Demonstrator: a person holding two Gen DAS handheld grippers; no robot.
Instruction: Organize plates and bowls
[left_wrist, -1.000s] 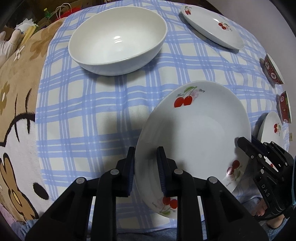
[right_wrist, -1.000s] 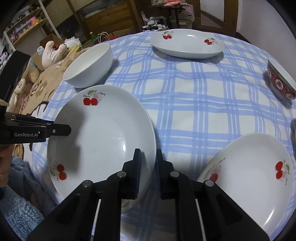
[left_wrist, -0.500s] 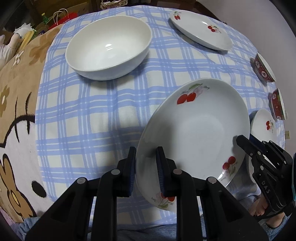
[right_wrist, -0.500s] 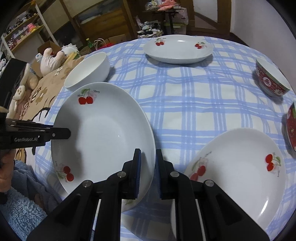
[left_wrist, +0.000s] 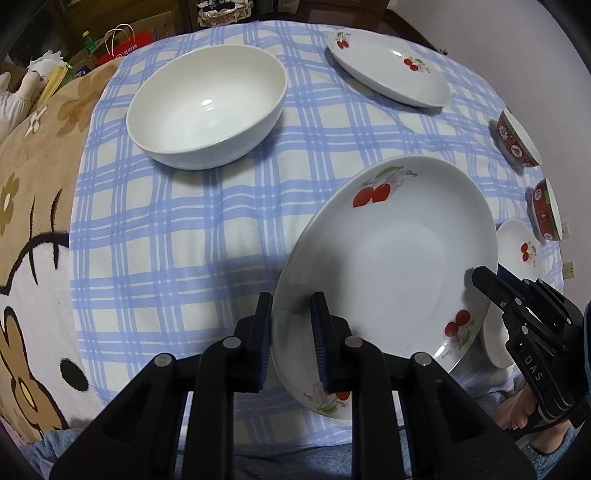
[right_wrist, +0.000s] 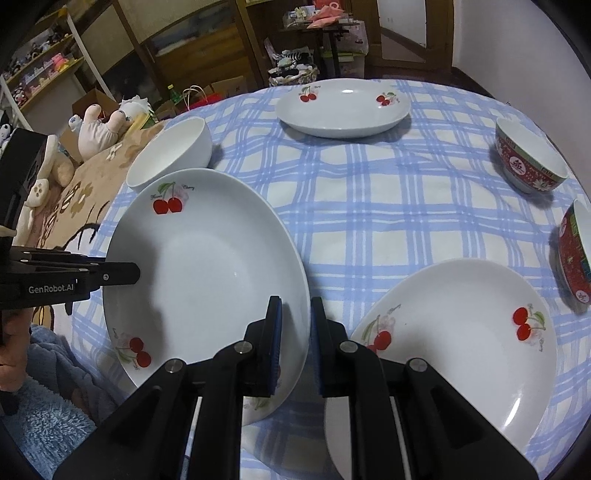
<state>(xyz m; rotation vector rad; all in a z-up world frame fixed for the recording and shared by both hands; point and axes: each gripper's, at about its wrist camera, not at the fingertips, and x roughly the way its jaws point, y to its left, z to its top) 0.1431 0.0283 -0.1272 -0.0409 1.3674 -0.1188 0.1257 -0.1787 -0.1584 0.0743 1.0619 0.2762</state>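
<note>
Left claw (left_wrist: 291, 332) and right claw (right_wrist: 295, 332) each clamp opposite rims of the cherry plate (left_wrist: 388, 266), held tilted above the surface (left_wrist: 184, 221); next, stacking it onto the near cherry plate (right_wrist: 454, 332).

A white cherry-printed plate (right_wrist: 207, 266) is at the worktop's (right_wrist: 388, 206) near-left edge, a plain white bowl (right_wrist: 173, 151) behind it, a matching plate (right_wrist: 454, 339) to its right.

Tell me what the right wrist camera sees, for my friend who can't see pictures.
Two black claws, the right claw and the left claw, pinch opposite edges of a white cherry plate over a blue checked tablecloth. Nearby sit two more cherry plates, a white bowl and two red patterned bowls.
</note>
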